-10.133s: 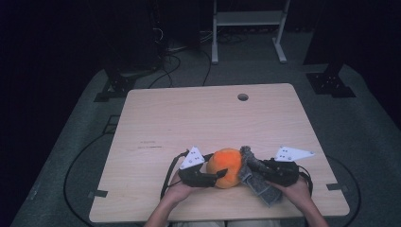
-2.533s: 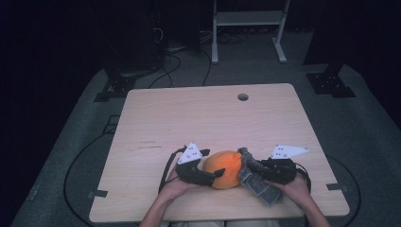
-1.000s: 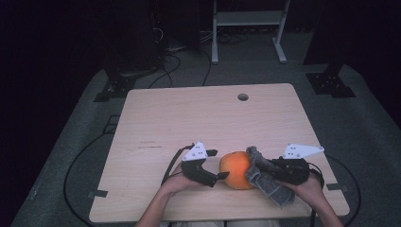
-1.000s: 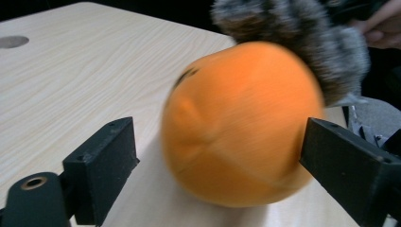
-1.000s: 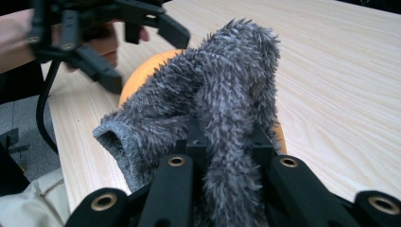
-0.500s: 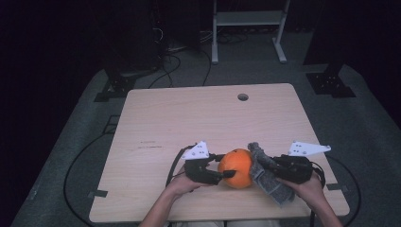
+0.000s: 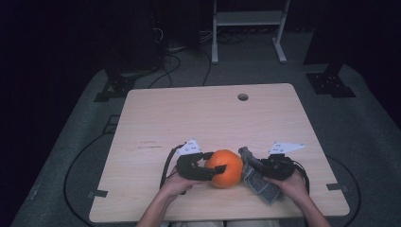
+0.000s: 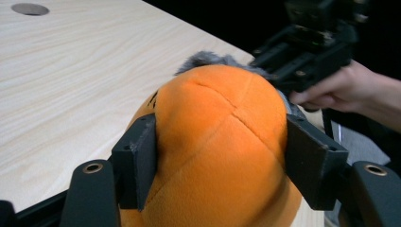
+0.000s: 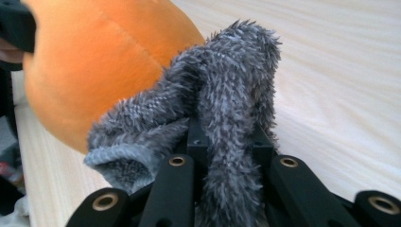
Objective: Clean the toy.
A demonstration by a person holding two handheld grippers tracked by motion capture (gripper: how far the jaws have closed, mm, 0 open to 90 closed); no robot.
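The left gripper (image 7: 215, 171), open a second ago, has just closed its fingers (image 8: 137, 161) on the orange plush ball (image 7: 226, 168). The right gripper (image 7: 257, 166) stays clamped on the grey furry cloth (image 9: 227, 109), now nearer the bench (image 7: 198, 113) edge.

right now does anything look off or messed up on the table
Nothing stands out. The left gripper squeezes the orange plush ball, denting its sides slightly, and the right gripper pinches the grey fuzzy cloth against it. Nothing looks spilled or torn.
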